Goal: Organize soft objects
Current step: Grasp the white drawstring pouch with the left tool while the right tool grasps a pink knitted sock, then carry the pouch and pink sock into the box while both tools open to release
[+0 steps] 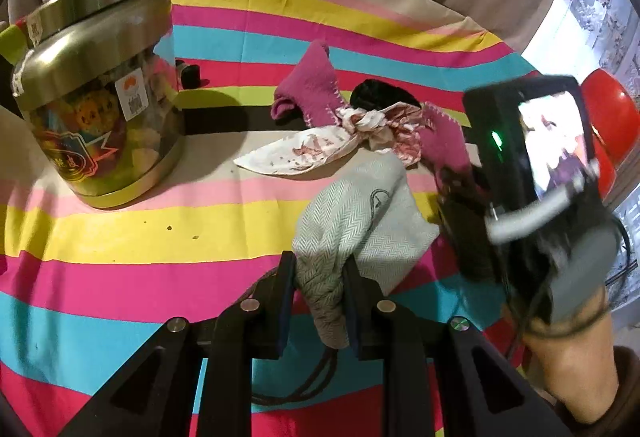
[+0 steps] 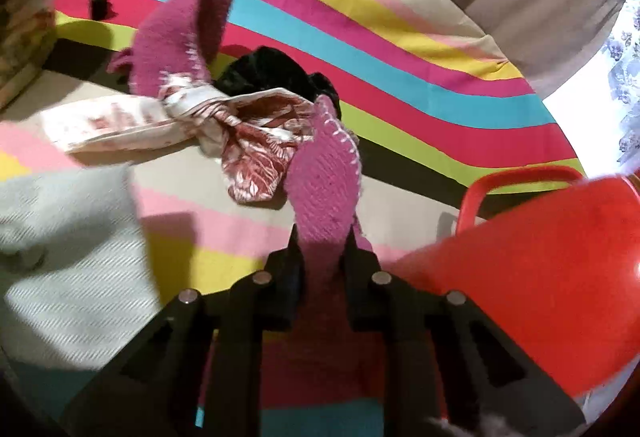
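My left gripper (image 1: 319, 267) is shut on a grey herringbone cloth pouch (image 1: 360, 221) and holds it above the striped cloth; the pouch also shows at the left of the right wrist view (image 2: 72, 237). My right gripper (image 2: 322, 241) is shut on a magenta knitted piece with white stitching (image 2: 324, 181). A second magenta knitted piece (image 1: 316, 85) (image 2: 180, 37), a red-and-white patterned knotted scarf (image 1: 320, 145) (image 2: 224, 125) and a black soft item (image 1: 380, 95) (image 2: 276, 73) lie piled together just beyond. The right gripper unit shows at the right of the left wrist view (image 1: 532, 173).
A striped multicoloured cloth (image 1: 120, 237) covers the table. A metal-lidded clear jar (image 1: 96, 109) stands at the left. A red plastic container with a handle (image 2: 540, 277) sits at the right. A small dark object (image 1: 190, 75) lies behind the jar. Curtains hang behind.
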Available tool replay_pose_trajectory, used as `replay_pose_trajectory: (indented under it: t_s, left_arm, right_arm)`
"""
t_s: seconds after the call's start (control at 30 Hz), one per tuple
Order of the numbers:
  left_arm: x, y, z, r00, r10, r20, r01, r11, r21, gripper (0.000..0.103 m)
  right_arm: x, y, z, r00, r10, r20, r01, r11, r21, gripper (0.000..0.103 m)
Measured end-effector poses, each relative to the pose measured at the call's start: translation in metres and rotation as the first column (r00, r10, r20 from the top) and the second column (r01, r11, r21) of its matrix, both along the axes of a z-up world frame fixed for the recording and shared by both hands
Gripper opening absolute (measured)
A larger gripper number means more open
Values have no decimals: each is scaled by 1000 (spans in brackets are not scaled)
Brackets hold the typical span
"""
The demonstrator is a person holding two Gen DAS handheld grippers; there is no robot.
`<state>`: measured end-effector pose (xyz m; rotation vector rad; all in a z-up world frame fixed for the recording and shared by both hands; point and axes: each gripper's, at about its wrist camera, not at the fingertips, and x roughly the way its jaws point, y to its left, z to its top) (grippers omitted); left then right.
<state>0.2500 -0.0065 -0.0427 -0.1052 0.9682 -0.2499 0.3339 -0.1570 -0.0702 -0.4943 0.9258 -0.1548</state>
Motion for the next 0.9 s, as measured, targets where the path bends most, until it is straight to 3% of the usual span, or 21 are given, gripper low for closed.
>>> replay_pose_trajectory:
  t_s: [0.23,0.4,0.63,0.9]
  left_arm:
    - [-16,-2,19,999,16,31,-16,1000,-21,23]
    - [-38,-14,41,997,-6,78,9,999,-38,23]
    - [-72,-51,57,992,-75,101,82,995,-60,23]
    - [-106,-109,67,978,-181,105,190,978,-90,23]
  right_arm:
    - [-59,1,24,997,56,60,-58,998,33,19]
    - [-107,-19,55,991,56,118,-69,991,113,19]
    - [-171,-73,85,988,-15,154,-25,967,252,19]
    - [-213,-152,104,979,-133,155,65,924,376,19]
